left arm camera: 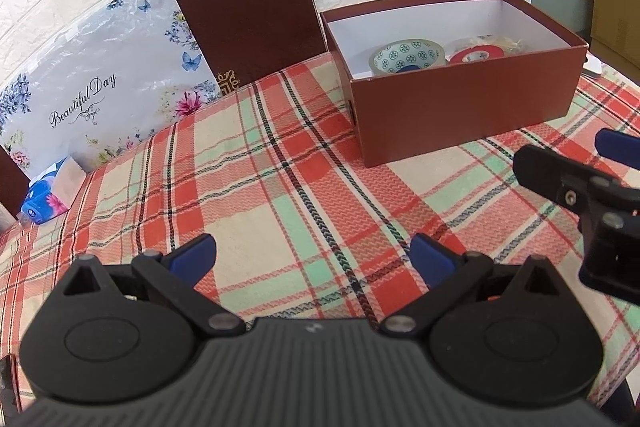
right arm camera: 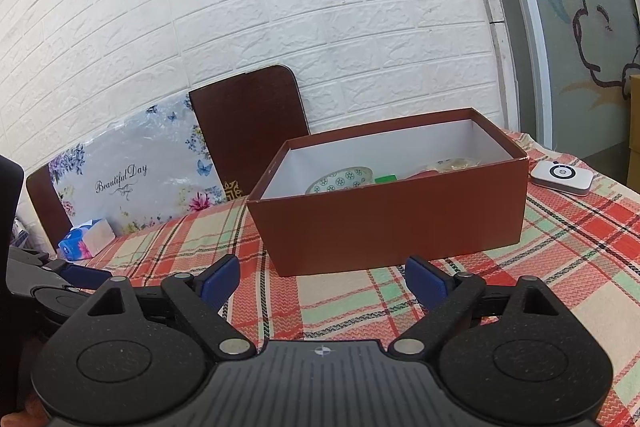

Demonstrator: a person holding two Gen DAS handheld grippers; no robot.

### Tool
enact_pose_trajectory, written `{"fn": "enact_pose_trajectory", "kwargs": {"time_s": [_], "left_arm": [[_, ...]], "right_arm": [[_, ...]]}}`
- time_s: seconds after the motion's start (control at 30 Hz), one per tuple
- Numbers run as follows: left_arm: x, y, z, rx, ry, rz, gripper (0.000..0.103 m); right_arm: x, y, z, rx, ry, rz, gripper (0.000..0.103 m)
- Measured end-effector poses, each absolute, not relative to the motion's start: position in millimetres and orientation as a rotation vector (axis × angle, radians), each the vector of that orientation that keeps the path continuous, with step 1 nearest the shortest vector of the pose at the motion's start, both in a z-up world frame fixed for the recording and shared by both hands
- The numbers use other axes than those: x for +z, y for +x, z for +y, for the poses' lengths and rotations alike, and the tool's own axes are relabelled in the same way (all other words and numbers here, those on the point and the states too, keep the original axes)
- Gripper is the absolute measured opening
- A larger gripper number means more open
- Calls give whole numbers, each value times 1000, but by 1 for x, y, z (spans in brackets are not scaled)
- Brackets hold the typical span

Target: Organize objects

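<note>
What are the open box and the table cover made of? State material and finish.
Box: likely cardboard, matte reddish-brown outside, plain white inside; thin, straight-cut walls show at the rim. Table cover: woven fabric, matte plaid; a ribbed, zigzag weave shows in the stripes.

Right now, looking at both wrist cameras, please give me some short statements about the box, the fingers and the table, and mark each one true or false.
1. The brown box has its lid on. False: it is open at the top, with a white inside.
2. A patterned tape roll lies inside the box. True.
3. The left gripper holds the red tape roll. False: its fingers are apart with nothing between them, and the red roll lies in the box.
4. The right gripper is open and holds nothing. True.
5. A small white device rests on the plaid tablecloth outside the box. True.
6. The tissue pack is inside the box. False: it sits at the table's far edge.
</note>
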State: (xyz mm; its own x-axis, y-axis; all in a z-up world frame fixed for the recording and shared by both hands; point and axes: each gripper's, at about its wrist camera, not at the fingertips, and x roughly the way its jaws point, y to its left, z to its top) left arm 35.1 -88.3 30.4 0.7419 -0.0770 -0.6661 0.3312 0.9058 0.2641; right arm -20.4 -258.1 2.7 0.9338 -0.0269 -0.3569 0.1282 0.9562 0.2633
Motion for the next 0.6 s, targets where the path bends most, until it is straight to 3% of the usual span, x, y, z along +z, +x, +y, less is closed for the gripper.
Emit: {"fn": "enact_pose_trajectory", "kwargs": {"time_s": [0.6], "left_arm": [[27, 35, -87, -286, 349, 713, 103]], "right_arm": [[-1, -16, -263, -64, 281, 377, 91]]}}
